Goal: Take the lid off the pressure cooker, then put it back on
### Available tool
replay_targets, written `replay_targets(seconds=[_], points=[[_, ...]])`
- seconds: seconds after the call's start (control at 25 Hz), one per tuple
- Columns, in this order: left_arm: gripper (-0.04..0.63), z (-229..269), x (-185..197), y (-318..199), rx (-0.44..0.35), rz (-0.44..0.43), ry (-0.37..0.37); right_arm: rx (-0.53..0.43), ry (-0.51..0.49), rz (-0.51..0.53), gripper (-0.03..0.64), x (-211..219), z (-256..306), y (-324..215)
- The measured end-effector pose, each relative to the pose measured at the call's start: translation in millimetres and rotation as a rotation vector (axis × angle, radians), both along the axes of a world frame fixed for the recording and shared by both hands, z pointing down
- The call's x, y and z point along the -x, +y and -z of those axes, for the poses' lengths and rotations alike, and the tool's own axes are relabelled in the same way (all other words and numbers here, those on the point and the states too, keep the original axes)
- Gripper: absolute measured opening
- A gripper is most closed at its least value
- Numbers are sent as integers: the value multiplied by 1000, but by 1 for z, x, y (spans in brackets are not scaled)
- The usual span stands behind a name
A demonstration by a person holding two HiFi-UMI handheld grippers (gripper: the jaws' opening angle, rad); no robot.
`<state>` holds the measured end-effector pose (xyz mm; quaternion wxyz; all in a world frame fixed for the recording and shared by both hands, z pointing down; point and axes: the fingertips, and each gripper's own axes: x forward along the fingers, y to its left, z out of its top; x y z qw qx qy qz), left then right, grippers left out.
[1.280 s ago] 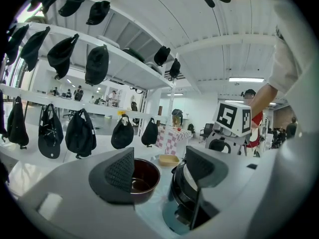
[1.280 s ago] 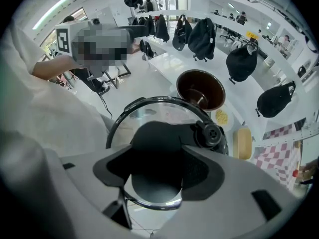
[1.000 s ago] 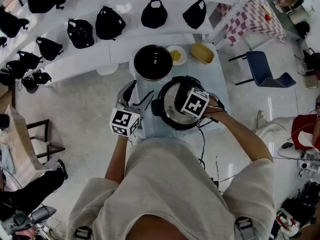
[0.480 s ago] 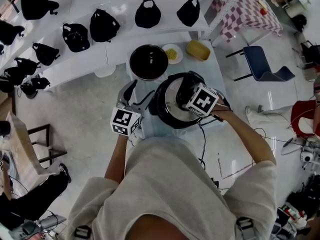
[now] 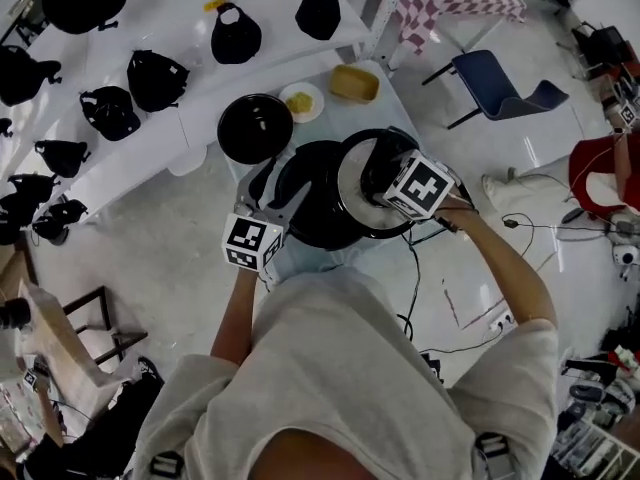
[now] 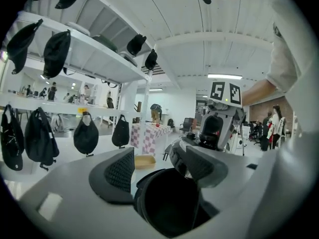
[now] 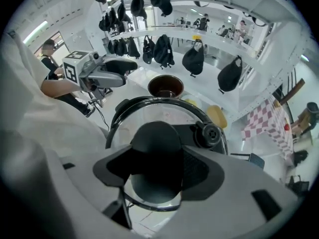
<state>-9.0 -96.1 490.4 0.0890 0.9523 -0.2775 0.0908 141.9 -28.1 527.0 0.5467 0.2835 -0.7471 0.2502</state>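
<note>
The black pressure cooker (image 5: 305,208) stands open on the small table, its dark inside showing. Its steel lid (image 5: 362,180) with a black rim hangs tilted just right of the pot. My right gripper (image 5: 388,176) points down and is shut on the lid's black oval handle (image 7: 155,151). The lid's valve (image 7: 210,133) sits beside that handle. My left gripper (image 5: 279,190) lies level at the pot's left side. Its jaws stand wide, and the cooker's black side part (image 6: 167,208) sits between them. I cannot see the pads press on it.
A round black pot (image 5: 255,128), a plate of yellow food (image 5: 300,101) and a yellow bowl (image 5: 355,83) stand on the table's far end. White shelves with several black caps (image 5: 155,78) run along the left. A blue chair (image 5: 495,88) and floor cables (image 5: 470,318) are at the right.
The lid has come up off the cooker and shifted right, uncovering the pot's inside. My left gripper has moved in onto the cooker's left side.
</note>
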Motion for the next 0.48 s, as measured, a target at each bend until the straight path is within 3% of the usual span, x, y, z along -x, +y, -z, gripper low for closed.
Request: replay_targets(seconds=[0.48], points=[[308, -2, -86, 12, 16, -134, -1, 13, 32, -245, 272, -120, -6, 52]])
